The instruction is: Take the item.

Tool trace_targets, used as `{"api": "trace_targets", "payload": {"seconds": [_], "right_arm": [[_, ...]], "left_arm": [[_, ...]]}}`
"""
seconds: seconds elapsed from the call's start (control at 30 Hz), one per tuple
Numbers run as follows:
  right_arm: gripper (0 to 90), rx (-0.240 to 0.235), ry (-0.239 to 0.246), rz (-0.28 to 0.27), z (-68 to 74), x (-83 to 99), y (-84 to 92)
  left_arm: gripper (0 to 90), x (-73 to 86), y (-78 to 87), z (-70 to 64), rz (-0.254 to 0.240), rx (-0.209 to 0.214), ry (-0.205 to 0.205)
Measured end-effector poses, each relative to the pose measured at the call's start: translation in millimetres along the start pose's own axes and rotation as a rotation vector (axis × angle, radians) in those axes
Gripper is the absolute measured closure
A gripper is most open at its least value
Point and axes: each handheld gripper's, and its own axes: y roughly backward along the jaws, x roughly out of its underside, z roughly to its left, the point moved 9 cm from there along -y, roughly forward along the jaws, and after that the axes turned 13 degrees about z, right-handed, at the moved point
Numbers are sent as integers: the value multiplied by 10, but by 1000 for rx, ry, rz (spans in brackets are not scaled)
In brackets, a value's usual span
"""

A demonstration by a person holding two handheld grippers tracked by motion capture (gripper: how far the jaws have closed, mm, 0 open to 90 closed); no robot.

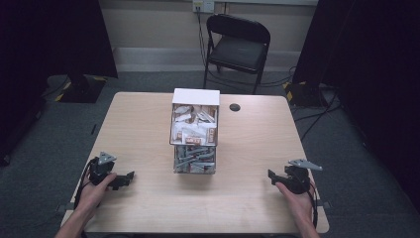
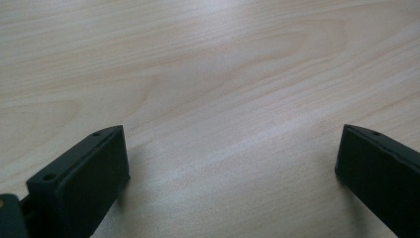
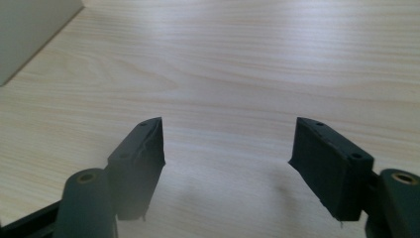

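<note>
While both grippers, left gripper (image 1: 130,175) and right gripper (image 1: 271,175), sit agape and empty, the clear box (image 1: 194,131) seemingly waits untouched.

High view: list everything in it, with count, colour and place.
Table: one, light wood, centre.
Box: one, clear with white top, mid-table, holding white packets above and grey ones below.
Disc: one, black, on the table right of the box.
Chair: one, black, folding, behind the table.
Left gripper: one, black, near left edge of the table, jaws open, empty.
Right gripper: one, black, near right edge, jaws open, empty.
Hands: two, each holding a gripper.
</note>
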Motion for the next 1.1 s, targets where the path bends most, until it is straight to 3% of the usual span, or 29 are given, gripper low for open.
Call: {"api": "trace_targets", "payload": {"seconds": [0.43,0.77,1.1], "right_arm": [[317,-72,45,-36,182,-76,93],[458,-200,117,-63,452,-123,227],[522,-261,170,-75,668,-156,306]], "left_arm": [[0,0,0,0,0,0,0],[0,2,2,0,1,2,-2],[0,2,2,1,1,2,-2]]}}
